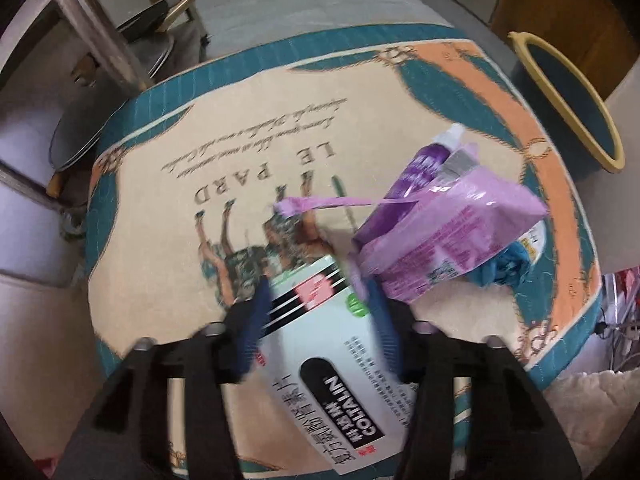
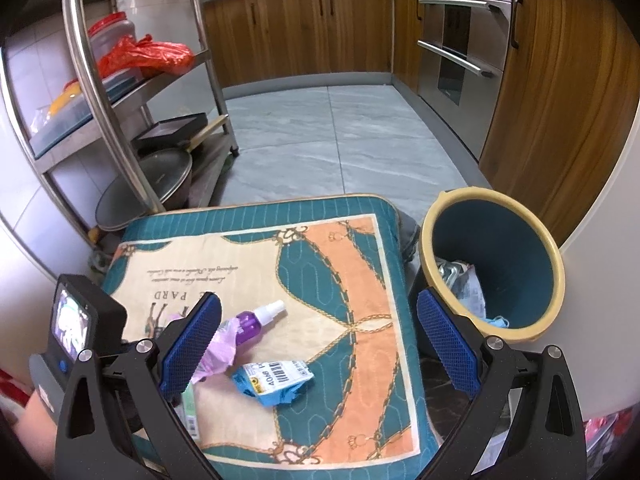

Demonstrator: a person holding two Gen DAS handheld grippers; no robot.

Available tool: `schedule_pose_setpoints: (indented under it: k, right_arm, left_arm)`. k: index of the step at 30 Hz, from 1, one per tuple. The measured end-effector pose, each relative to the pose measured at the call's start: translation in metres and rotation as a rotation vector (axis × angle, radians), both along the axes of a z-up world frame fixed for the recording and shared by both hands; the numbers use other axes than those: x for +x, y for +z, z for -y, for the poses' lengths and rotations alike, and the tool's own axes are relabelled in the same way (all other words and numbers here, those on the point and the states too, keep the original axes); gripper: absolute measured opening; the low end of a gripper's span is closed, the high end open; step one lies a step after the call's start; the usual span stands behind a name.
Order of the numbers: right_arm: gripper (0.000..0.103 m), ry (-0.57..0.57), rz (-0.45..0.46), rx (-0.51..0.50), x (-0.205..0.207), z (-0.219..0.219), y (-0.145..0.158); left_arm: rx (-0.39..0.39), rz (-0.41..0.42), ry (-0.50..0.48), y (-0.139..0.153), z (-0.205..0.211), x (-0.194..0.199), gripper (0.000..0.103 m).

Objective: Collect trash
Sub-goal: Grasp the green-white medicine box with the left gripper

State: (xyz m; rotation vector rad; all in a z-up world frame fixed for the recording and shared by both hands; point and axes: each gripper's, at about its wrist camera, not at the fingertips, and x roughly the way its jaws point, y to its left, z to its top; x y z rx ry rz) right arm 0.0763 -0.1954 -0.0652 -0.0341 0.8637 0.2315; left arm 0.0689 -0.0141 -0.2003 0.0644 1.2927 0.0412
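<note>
Box (image 1: 340, 344): white, flat (black bands, pink patch); green dot.

Left gripper (image 1: 318, 312) jaws straddle a white medicine box (image 1: 344, 364) lying on a patterned cushion (image 1: 168, 184), blue pads against its sides. Beside the box: pink plastic bag (image 1: 452, 232), purple bottle (image 1: 424, 164). Bin (image 1: 568, 96) beyond the cushion's edge.

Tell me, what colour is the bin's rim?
Pale yellow rim on the teal bin; clearest in the right wrist view.
</note>
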Motion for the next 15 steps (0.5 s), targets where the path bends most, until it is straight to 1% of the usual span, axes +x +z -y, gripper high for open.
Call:
schedule_pose_setpoints:
  k: [1,2,4,5,8,12,14,15]
  right_arm:
    - [0.098,0.002,-0.001,0.002,0.000,0.000,0.000]
    - [0.098,0.004,-0.002,0.002,0.000,-0.001,0.000]
    - [0.098,0.007,-0.001,-0.001,-0.001,-0.002,0.000]
    - [0.098,0.008,0.000,-0.001,-0.001,-0.003,0.000]
    - [0.098,0.010,0.001,0.000,-0.002,-0.003,0.000]
    - [0.098,0.003,0.000,0.001,-0.002,-0.002,0.001]
    - [0.098,0.001,-0.002,0.003,-0.002,-0.001,0.001]
    - [0.098,0.002,-0.004,0.003,-0.002,-0.001,0.000]
  left_arm:
    - [0.021,-0.004,0.024,-0.002,-0.002,-0.002,0.083]
    - [0.034,-0.003,0.038,-0.002,-0.003,-0.004,0.086]
    - [0.028,-0.023,0.059,-0.005,-0.006,-0.005,0.088]
    - [0.023,-0.034,0.069,-0.007,-0.007,-0.005,0.093]
    - [-0.029,-0.094,0.126,-0.017,-0.017,-0.005,0.094]
    - [-0.070,-0.158,0.154,-0.029,-0.021,-0.006,0.093]
    - [-0.084,-0.154,0.140,-0.030,-0.019,-0.005,0.078]
    - [-0.073,-0.136,0.126,-0.026,-0.017,-0.004,0.078]
